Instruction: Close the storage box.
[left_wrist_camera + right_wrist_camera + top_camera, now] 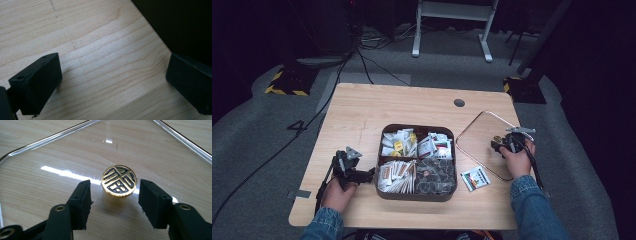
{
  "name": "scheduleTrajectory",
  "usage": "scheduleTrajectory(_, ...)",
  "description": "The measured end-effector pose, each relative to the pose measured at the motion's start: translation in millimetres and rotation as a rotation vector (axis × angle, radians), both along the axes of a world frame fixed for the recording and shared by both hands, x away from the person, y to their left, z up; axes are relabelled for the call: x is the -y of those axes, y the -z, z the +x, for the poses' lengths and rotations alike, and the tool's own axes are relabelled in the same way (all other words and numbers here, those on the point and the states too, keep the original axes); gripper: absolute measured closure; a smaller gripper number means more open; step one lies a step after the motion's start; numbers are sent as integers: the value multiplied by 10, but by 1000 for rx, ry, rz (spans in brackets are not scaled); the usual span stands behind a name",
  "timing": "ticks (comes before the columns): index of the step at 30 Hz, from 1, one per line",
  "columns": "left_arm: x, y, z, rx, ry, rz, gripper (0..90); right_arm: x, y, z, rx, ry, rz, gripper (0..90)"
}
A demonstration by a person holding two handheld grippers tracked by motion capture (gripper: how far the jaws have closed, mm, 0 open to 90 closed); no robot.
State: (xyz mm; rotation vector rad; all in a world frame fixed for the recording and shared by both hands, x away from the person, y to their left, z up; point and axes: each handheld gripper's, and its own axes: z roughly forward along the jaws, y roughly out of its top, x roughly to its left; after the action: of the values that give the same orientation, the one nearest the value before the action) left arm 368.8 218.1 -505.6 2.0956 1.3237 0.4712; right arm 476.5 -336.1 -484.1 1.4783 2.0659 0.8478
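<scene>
A clear glass lid (pixel 482 134) with a metal rim lies flat on the table, right of the box. In the right gripper view a round gold knob (pixel 119 180) with a black pattern stands on the glass lid (pixel 57 157). My right gripper (pixel 115 189) is low over the lid, open, its jaws on either side of the knob's near half with gaps to both. From above, the right gripper (pixel 500 145) sits at the lid's near right part. My left gripper (pixel 368 175) rests open on the table against the box's left side, with bare wood between its jaws (pixel 112 63).
A dark brown divided box (pixel 416 196) holds sachets, tea bags and dark round pods at the table's middle. Its dark wall (pixel 180 22) fills the upper right of the left gripper view. One loose packet (pixel 475 178) lies between the box and the lid.
</scene>
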Motion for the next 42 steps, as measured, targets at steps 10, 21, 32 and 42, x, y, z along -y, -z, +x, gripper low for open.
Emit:
scheduleTrajectory(10, 1, 0, 0, 0, -1, -1, 6, -4, 41, 53, -7, 24, -1, 587)
scheduleTrajectory(21, 2, 3, 0, 3, -2, -1, 6, 36, -100, 0, 10, 28, 23, 588)
scheduleTrajectory(32, 1, 0, 0, 0, -1, -1, 6, -44, -456, -101, 81, -35, 71, 588)
scheduleTrajectory(42, 1, 1, 0, 0, -1, -1, 6, -309, -832, -218, 137, -123, 78, 588)
